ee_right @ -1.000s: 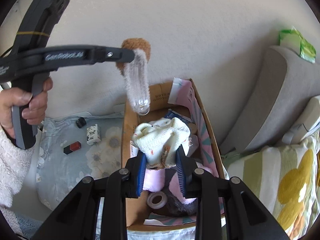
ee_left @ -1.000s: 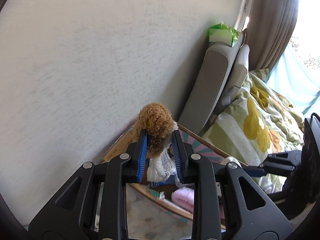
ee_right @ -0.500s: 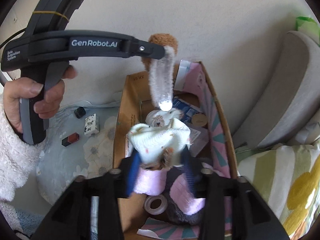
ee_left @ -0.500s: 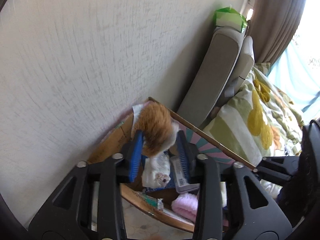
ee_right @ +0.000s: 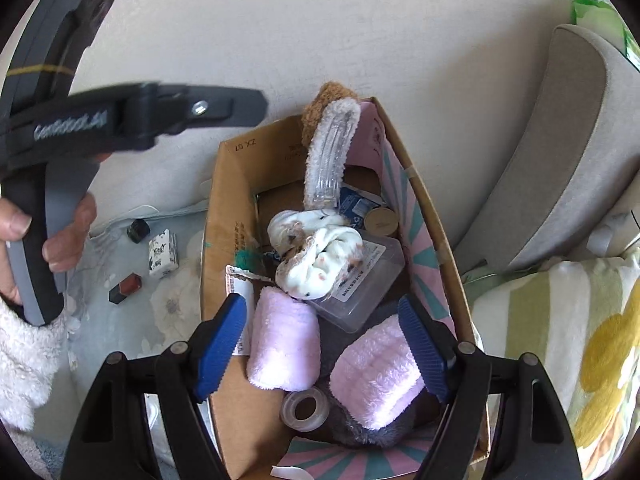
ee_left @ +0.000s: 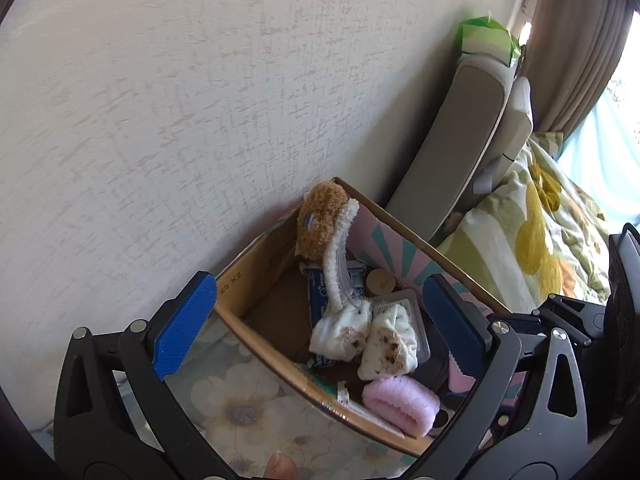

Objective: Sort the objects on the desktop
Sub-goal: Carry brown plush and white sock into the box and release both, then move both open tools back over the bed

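Note:
An open cardboard box (ee_right: 224,216) (ee_left: 256,264) stands against the wall. A brown and white fuzzy headband (ee_right: 330,148) (ee_left: 326,228) leans in its back corner. A white spotted sock bundle (ee_right: 320,256) (ee_left: 376,336) lies loose on the things in the box. My left gripper (ee_left: 320,320) hangs over the box with its jaws opening wide and nothing between the pads. Side-on at the upper left of the right wrist view, the left gripper (ee_right: 248,110) is held by a hand. My right gripper (ee_right: 322,348) is over the box's near end, jaws opening, gripping nothing.
The box also holds two pink towel rolls (ee_right: 284,344), a clear plastic case (ee_right: 360,280), a tape roll (ee_right: 306,406) and a blue packet. Left of it, on a floral cloth (ee_right: 172,304), lie a black cube, a white patterned box (ee_right: 163,254) and a red-black item. A grey cushion (ee_right: 560,152) stands to the right.
Both grippers sank toward the box and opened. The left let go of the headband, which now leans in the back corner. The right let go of the sock bundle, now lying in the box.

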`<state>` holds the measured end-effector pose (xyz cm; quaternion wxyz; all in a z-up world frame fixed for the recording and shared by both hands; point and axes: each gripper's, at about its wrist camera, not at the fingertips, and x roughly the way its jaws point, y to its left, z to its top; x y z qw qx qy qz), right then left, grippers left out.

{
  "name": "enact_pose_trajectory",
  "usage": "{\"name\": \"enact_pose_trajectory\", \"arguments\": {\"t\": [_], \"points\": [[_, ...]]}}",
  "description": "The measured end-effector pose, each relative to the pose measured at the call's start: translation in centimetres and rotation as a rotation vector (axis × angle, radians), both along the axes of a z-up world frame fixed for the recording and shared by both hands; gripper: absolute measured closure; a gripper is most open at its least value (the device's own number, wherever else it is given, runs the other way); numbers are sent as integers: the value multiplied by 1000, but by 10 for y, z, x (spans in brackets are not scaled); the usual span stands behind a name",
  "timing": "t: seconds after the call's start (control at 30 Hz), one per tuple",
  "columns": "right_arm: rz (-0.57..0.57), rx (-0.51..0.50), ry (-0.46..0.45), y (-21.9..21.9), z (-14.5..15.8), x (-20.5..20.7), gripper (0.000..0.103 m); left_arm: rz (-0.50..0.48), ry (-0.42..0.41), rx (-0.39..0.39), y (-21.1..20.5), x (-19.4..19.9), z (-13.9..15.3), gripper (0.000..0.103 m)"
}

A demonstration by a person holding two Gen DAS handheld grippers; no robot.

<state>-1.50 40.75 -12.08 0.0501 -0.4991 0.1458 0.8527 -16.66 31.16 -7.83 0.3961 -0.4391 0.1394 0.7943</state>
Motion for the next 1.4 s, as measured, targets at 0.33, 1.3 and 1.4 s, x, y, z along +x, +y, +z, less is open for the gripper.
{"name": "enact_pose_trajectory", "arguments": {"t": [0.33,1.3,1.4], "points": [[-25,48,38,-8,18,4,28,32,32,18,-40,12,22,1],[302,119,212,-135,75,1,28,365,137,70,-263,40,67,1],[391,102,210,-153,70,2,28,374,92,93,-286,43,52,1]]}}
